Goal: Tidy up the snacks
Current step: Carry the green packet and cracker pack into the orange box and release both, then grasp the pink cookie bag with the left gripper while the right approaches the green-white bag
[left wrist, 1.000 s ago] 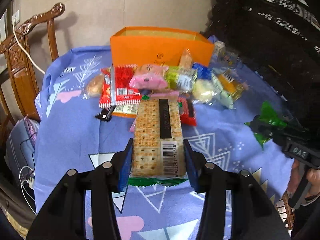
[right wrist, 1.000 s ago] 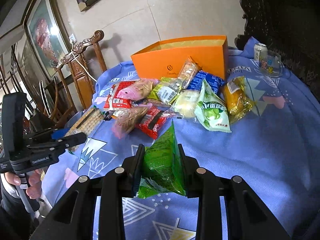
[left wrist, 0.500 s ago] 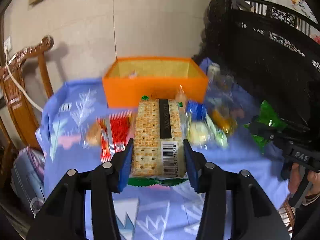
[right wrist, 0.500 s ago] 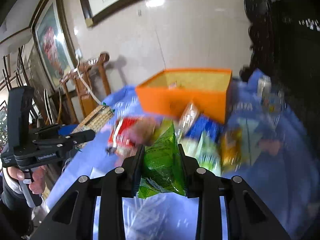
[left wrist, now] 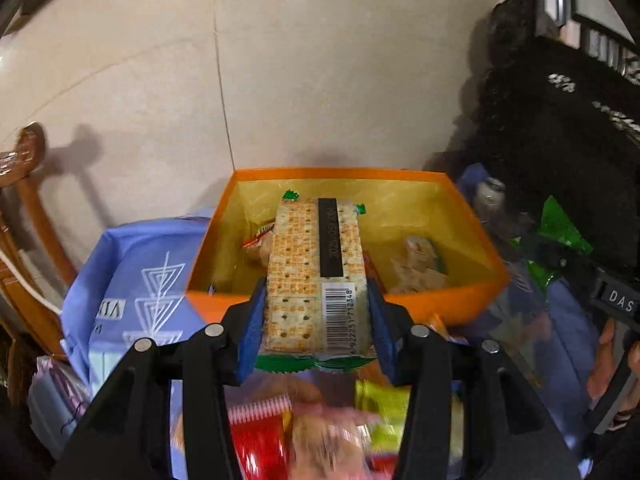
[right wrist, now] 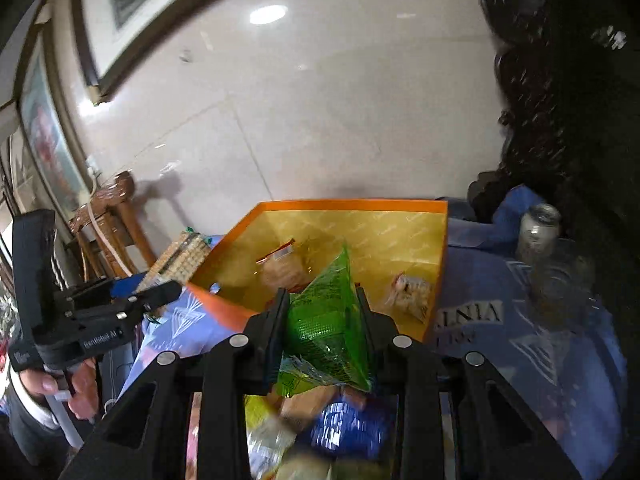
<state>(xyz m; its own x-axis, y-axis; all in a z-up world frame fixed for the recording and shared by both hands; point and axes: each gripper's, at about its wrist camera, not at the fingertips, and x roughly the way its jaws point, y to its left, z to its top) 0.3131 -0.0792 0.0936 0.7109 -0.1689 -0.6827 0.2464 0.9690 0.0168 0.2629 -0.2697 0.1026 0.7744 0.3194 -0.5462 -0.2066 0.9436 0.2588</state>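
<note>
My left gripper (left wrist: 316,300) is shut on a long cracker pack (left wrist: 316,276) with a barcode, held over the near wall of the orange box (left wrist: 440,304). The pack's far end reaches above the box's yellow inside. My right gripper (right wrist: 322,314) is shut on a green snack bag (right wrist: 328,312), also at the near edge of the orange box (right wrist: 436,284). A few wrapped snacks (right wrist: 408,290) lie in the box. Blurred loose snacks (left wrist: 320,432) lie on the blue cloth under both grippers. The left gripper (right wrist: 132,296) with its crackers shows at the left of the right wrist view.
A carved wooden chair (left wrist: 24,216) stands left of the table against the tiled wall. A can (right wrist: 538,232) and a glass dish (right wrist: 560,280) sit on the blue tablecloth (right wrist: 500,356) right of the box. Dark carved furniture (left wrist: 560,140) rises at the right. A hand (right wrist: 76,384) grips the left tool.
Both grippers have risen and travelled forward over the snack pile to the orange box, each still holding its pack. The box now fills the middle of both views.
</note>
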